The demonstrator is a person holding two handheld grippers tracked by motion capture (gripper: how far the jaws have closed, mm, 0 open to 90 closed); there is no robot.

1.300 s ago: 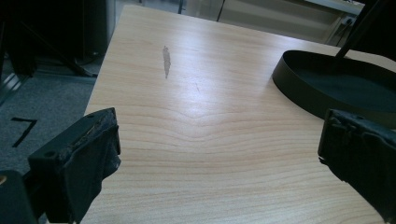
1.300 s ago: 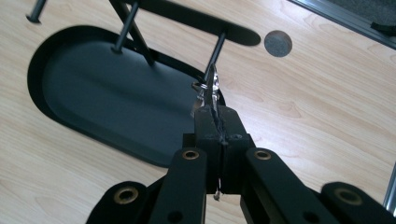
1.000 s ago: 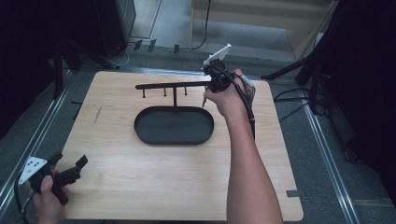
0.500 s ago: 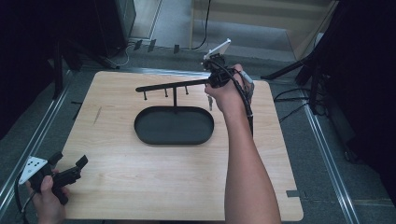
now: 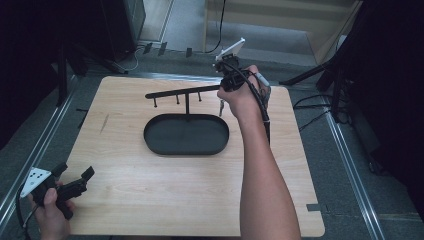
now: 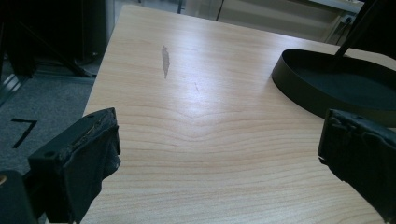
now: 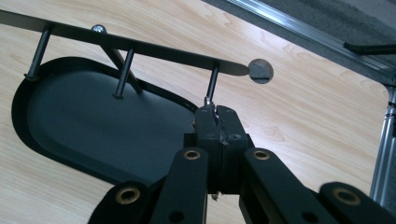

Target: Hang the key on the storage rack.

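Two grippers: right gripper [image 7: 216,122] clenched on small metal piece [image 7: 209,103] under rack peg [image 7: 213,82], left gripper [image 6: 217,154] released.

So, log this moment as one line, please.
right tongs: shut on small metal piece at end peg of rack | left tongs: open, over table | tray: empty

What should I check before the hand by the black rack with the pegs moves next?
1. Right gripper shut on the small metal piece: ok, jaws pressed together with it between them.
2. Piece lined up under the end peg: ok, it sits right at the peg's tip.
3. Piece hooked on the peg: cannot tell.
4. Rack standing upright in the black tray: ok.
5. Left gripper out of the way: ok, open near the table's corner.
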